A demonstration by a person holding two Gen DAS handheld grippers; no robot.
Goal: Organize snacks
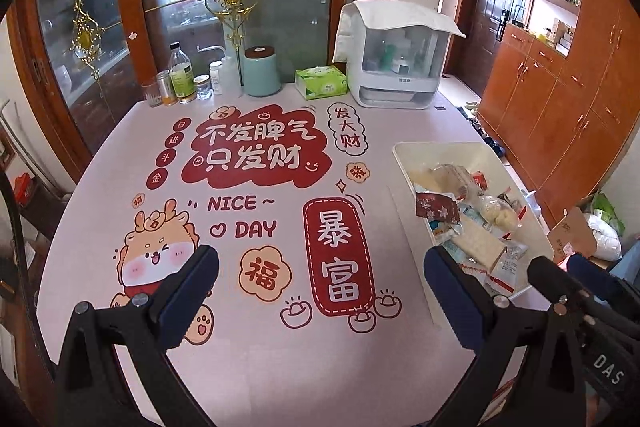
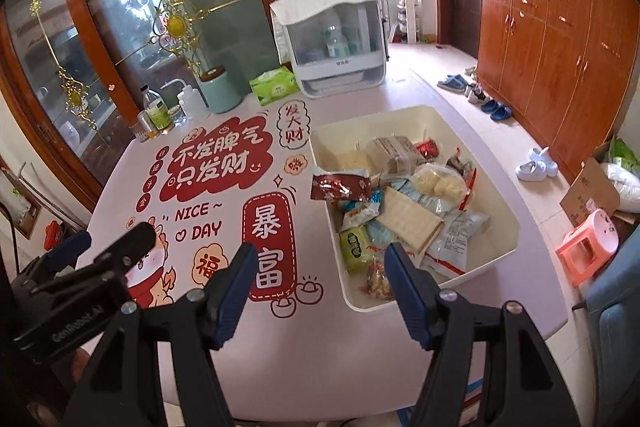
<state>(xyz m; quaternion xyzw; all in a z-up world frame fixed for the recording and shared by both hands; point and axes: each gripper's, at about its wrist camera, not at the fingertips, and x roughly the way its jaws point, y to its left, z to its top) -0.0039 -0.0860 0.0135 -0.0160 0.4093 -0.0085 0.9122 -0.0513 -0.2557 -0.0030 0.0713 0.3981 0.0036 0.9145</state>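
Observation:
A cream plastic bin (image 2: 492, 195) full of mixed snack packets stands on the right side of the table; it also shows in the left wrist view (image 1: 404, 163). A dark red packet (image 2: 340, 187) hangs over its left rim. A beige cracker pack (image 2: 408, 223) and a green packet (image 2: 354, 245) lie inside. My right gripper (image 2: 320, 291) is open and empty, just short of the bin's near left corner. My left gripper (image 1: 320, 291) is open and empty above the table's printed mat, left of the bin.
Bottles and jars (image 1: 182, 79), a teal canister (image 1: 262, 71), a green tissue box (image 1: 320, 83) and a covered white appliance (image 1: 394, 63) line the table's far edge. Glass doors stand behind. Wooden cabinets (image 2: 560, 39), shoes, a pink stool (image 2: 588, 247) and a cardboard box are on the right.

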